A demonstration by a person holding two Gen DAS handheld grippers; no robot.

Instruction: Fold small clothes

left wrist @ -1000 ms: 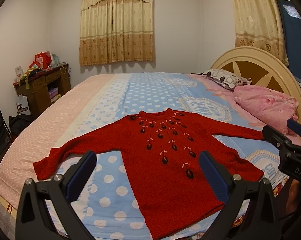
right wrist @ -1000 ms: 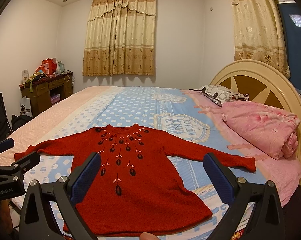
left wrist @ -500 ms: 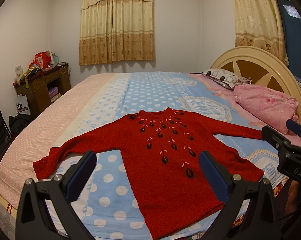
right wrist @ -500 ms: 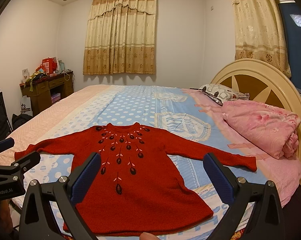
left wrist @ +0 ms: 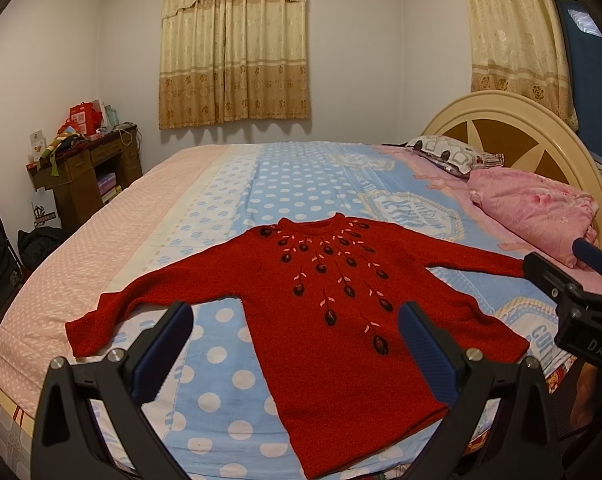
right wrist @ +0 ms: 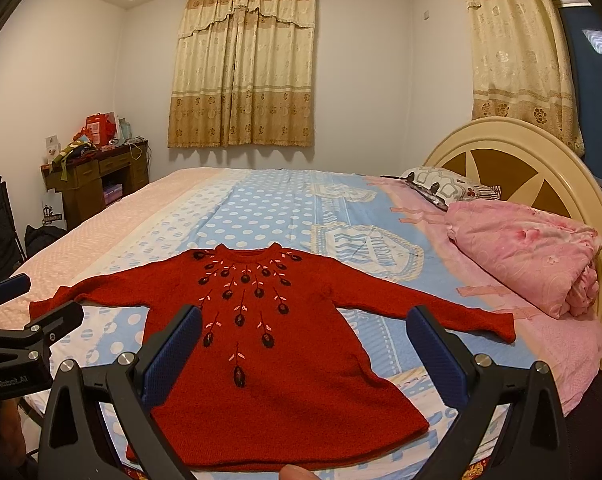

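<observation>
almost nothing has moved since a second ago: both grippers hang where they were and the sweater has not shifted.

left wrist view: the left gripper [left wrist: 297, 344] has its fingers spread wide, pinching nothing. the red sweater [left wrist: 341, 312] lies flat on the bed [left wrist: 261, 184], front up, just past the fingertips and between them, one sleeve running out beyond the left finger. the right gripper [left wrist: 569, 276] shows at the right edge.

right wrist view: the right gripper [right wrist: 305, 344] is likewise spread and empty, the sweater [right wrist: 269, 340] centred between its fingers, both sleeves stretched out. no fold looks begun; sleeves and body are all left to do.
</observation>
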